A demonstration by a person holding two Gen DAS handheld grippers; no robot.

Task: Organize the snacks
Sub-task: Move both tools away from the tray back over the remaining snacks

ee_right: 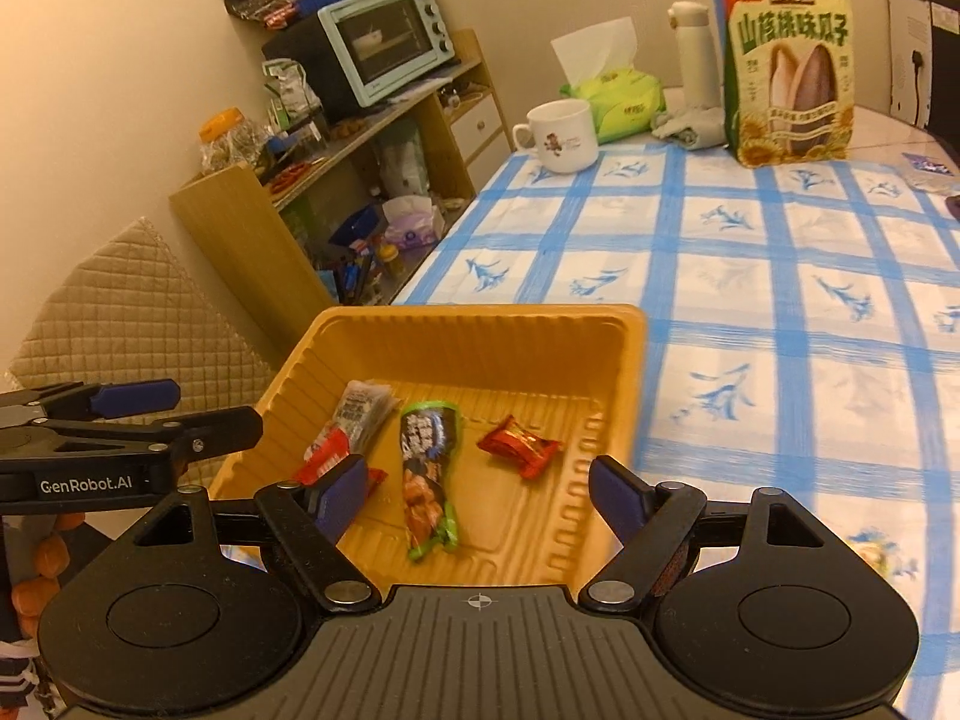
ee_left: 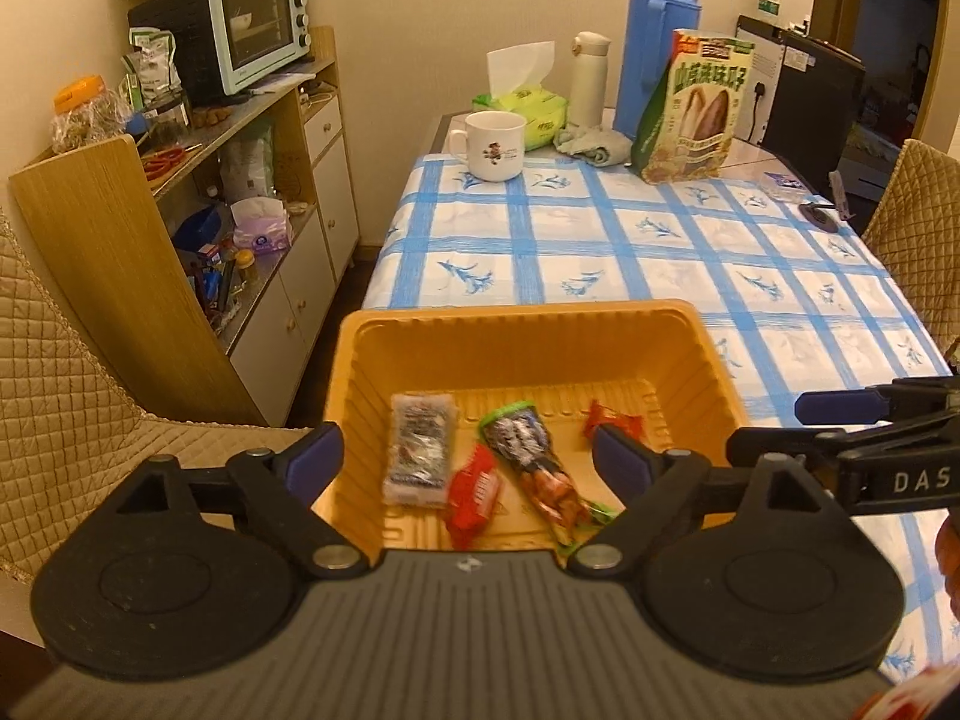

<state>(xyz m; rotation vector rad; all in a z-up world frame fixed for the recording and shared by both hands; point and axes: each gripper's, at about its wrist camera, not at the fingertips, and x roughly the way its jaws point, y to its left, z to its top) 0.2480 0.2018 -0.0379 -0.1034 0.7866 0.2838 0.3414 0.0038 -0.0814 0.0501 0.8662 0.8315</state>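
Left gripper (ee_left: 462,462), jaws spread wide and holding nothing, poised above the near rim of the orange tray (ee_left: 516,315); right gripper (ee_right: 477,495) likewise spread and empty, just beside it over the same tray. The tray sits at the near corner of the table with the blue-checked cloth (ee_left: 660,252). Inside lie four wrapped snacks: a silvery packet (ee_left: 419,450), a red packet (ee_left: 475,495), a long green-edged packet (ee_left: 534,462), and a small red candy (ee_right: 521,445). A large bag of sunflower seeds (ee_left: 690,102) stands well apart at the far end, beside a mug (ee_left: 493,144). The small wrappers are judged light, crinkly and somewhat slippery; a pinch across the flat middle or a sealed end should hold. The red packet's outline is blurred, so its exact shape is uncertain. The tall bag, soft-sided, would best be taken near its upper edge.
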